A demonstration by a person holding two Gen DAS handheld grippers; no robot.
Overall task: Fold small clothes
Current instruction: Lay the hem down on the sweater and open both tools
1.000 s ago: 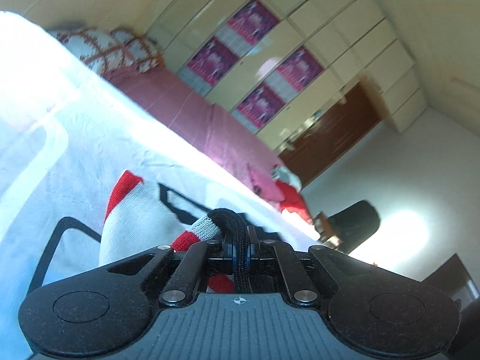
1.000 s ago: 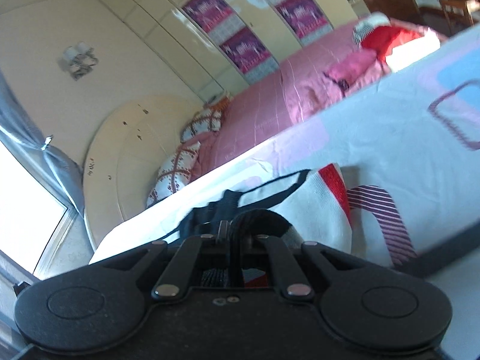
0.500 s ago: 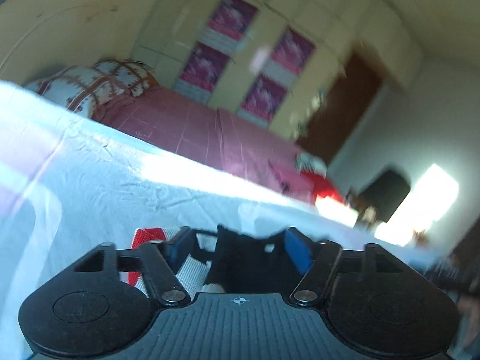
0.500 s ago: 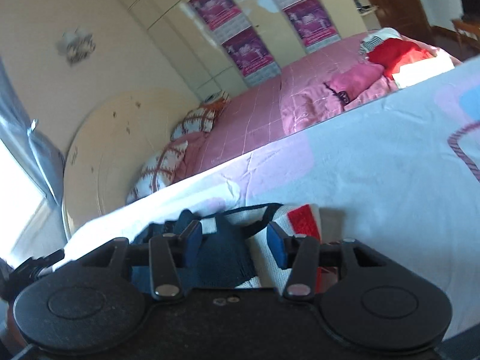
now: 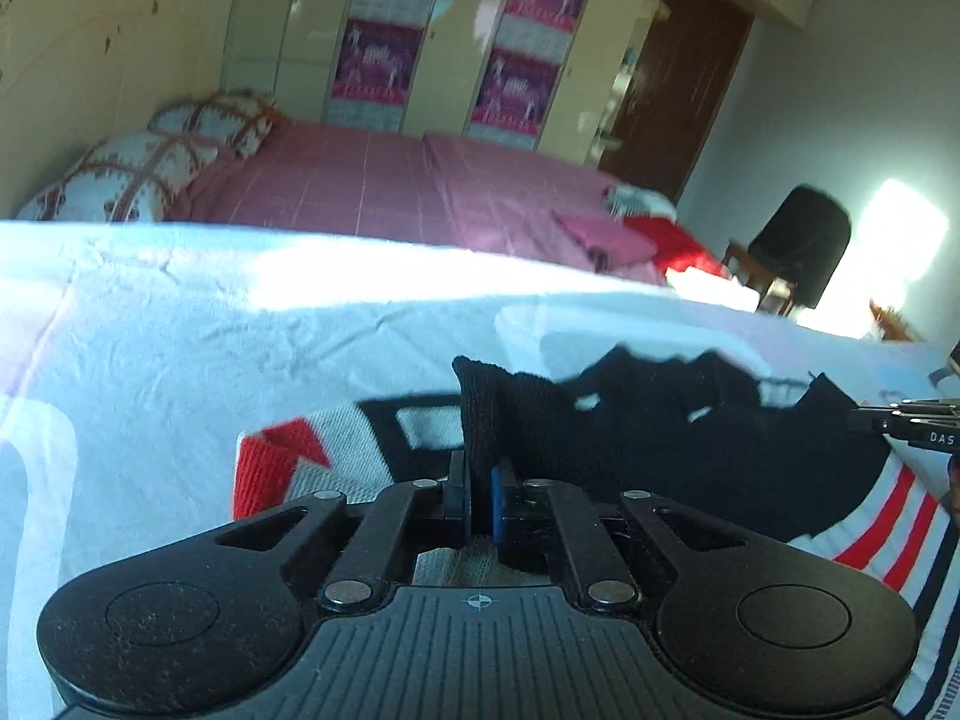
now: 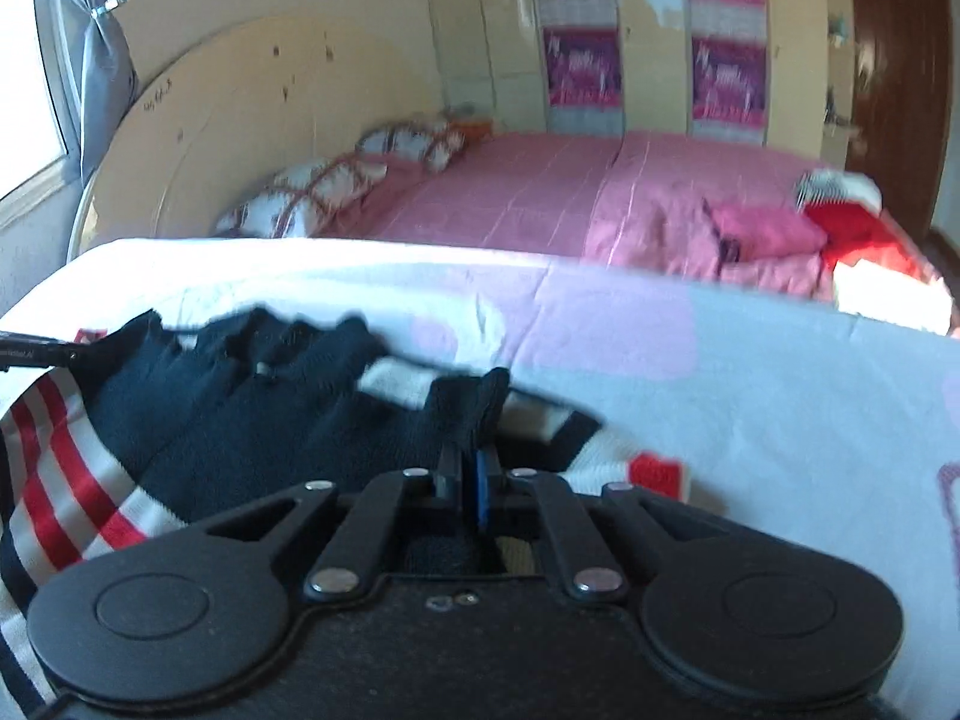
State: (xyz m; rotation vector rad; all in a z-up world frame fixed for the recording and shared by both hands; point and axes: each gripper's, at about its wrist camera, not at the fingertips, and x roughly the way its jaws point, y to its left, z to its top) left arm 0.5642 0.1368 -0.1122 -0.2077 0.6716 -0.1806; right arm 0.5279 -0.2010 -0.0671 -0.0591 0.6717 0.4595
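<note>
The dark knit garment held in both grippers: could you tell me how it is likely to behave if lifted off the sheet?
The dark knit garment will probably sag between the left gripper and right gripper, since it already bunches limply. The knit looks soft, likely light, and seems unlikely to slip from the shut pinch.

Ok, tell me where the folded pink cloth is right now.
The folded pink cloth lies on the pink bed behind the white sheet, right side of the right wrist view, beside the red garment.

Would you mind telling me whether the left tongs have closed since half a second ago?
Yes. The left tongs were spread apart over the sweater then; now they are shut on its dark edge, and the view has levelled against the pink bed.
</note>
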